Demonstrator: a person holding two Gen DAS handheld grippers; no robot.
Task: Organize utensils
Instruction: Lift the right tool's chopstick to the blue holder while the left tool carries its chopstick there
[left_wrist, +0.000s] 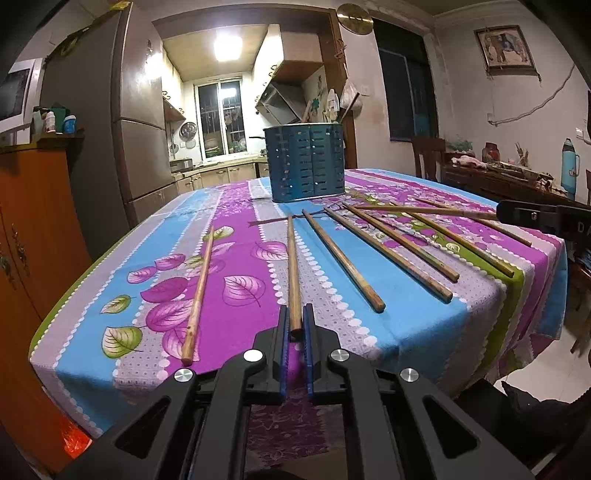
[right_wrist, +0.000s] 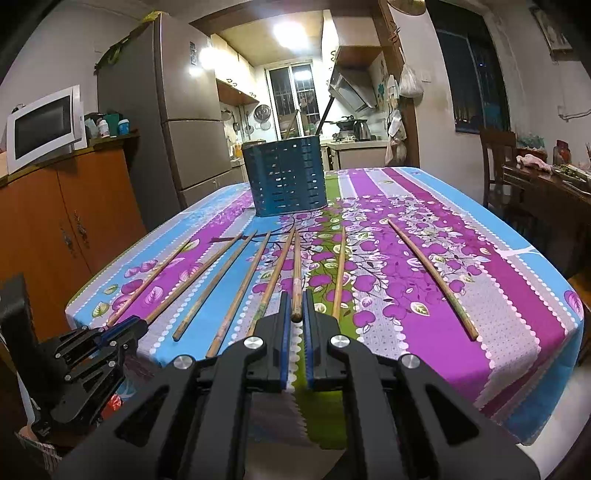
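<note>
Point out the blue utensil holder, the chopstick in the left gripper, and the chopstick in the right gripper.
blue utensil holder (left_wrist: 306, 164): left wrist view, front wall.
left gripper's chopstick (left_wrist: 294, 288): left wrist view, mid-shaft.
right gripper's chopstick (right_wrist: 296, 280): right wrist view, mid-shaft.

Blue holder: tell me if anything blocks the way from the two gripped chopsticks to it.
Nothing visible does. The left tongs hold one chopstick, the right tongs another. Between them and the blue holder there is only tablecloth and flat-lying loose chopsticks, easily cleared by lifting.
</note>
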